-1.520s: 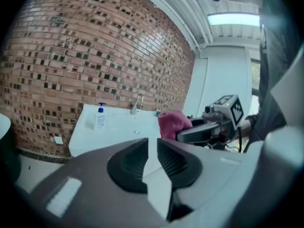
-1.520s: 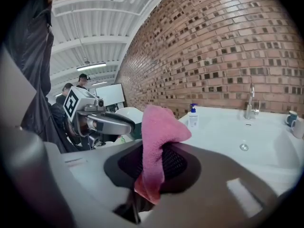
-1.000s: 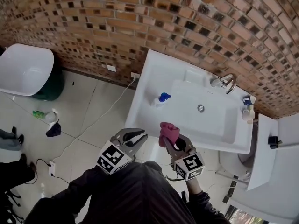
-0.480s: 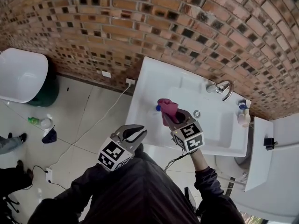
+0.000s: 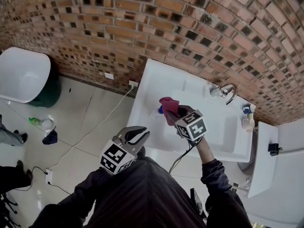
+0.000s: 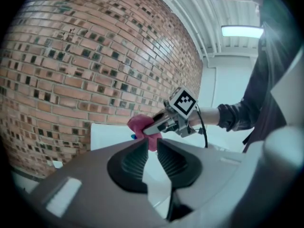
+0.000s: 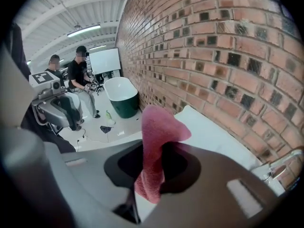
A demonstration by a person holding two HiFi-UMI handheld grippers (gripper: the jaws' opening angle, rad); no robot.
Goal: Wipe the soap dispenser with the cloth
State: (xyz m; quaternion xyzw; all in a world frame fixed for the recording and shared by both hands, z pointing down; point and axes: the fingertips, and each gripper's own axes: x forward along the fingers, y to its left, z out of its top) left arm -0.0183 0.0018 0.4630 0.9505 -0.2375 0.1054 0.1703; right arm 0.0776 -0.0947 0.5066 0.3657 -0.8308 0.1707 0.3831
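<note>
My right gripper (image 5: 174, 114) is shut on a pink cloth (image 5: 169, 105) and holds it over the left part of the white sink (image 5: 223, 139). The cloth covers most of the soap dispenser; only its blue cap (image 5: 161, 110) shows beside the cloth. Seen from the right gripper view, the cloth (image 7: 156, 137) stands up between the jaws of that gripper (image 7: 153, 161). My left gripper (image 5: 142, 134) hangs in front of the sink's left front corner, shut and empty. In the left gripper view its jaws (image 6: 152, 144) point toward the cloth (image 6: 141, 125) and the blue cap (image 6: 134, 137).
A chrome faucet (image 5: 227, 90) and a second bottle (image 5: 247, 116) stand at the sink's back right. A brick wall (image 5: 142, 27) runs behind. A white tub on a green base (image 5: 21, 75), a floor cable (image 5: 95, 127) and a green bottle (image 5: 35, 122) lie left. Two people (image 7: 78, 70) stand far back.
My right gripper has carried the pink cloth forward from in front of the sink to over the blue-capped dispenser. The left gripper has stayed near the sink's front edge.
</note>
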